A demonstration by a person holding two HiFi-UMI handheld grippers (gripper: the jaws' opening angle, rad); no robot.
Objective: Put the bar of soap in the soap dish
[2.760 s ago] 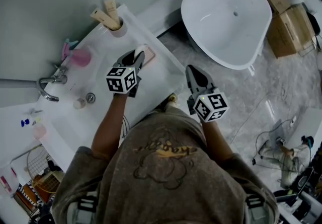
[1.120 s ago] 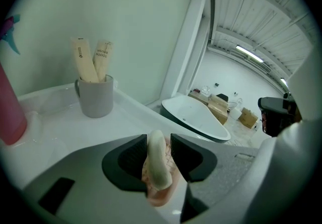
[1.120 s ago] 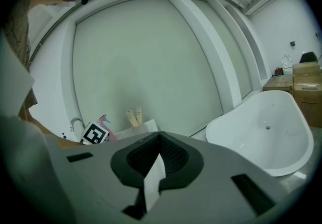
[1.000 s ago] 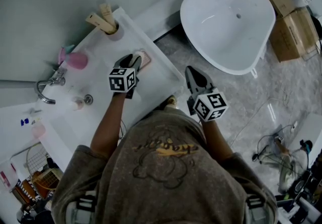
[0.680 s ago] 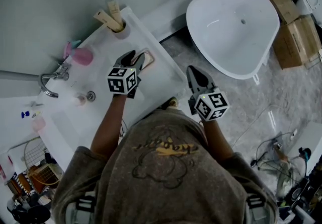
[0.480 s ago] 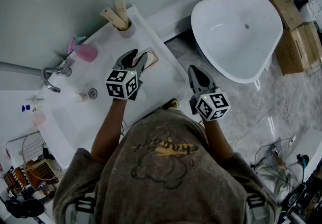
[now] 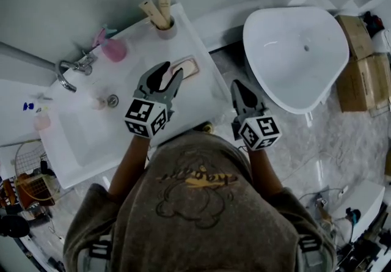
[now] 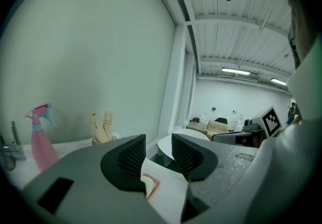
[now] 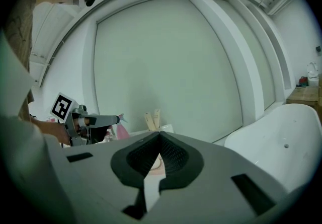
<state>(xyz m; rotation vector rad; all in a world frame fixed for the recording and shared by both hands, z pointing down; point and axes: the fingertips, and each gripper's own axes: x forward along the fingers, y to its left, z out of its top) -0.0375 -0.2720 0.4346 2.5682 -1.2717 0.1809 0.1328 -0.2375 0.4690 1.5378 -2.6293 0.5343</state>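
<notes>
Left gripper [image 7: 172,71] hangs over the white counter [image 7: 204,51] beside the sink. Its jaws are wide apart and hold nothing. In the left gripper view you look down through the gap onto the counter and part of the soap dish. Off to its left stand a shiny tap [image 7: 66,75] and a pink spray bottle [image 7: 112,49], both at the back of the sink. A bit further right, in the back corner of the counter, a cup [image 7: 165,27] holds two tan tubes [image 7: 156,11].

The bar of soap [image 7: 188,69] is cream in colour. It lies flat in the soap dish [image 7: 195,62], which has a pinkish rim. The dish sits on the counter just past the tips of the left gripper. The gripper is not touching the soap.

Next comes the right gripper [image 7: 238,86]. It is off the edge of the counter, over the grey floor. Its jaws are pressed together at the tips and have nothing between them. It points the same way as the left one, and the two are well apart.

To the right of that is a big white bathtub [image 7: 293,75]. Past the tub, at the far right, sit brown cardboard boxes [image 7: 357,81] on the floor.
</notes>
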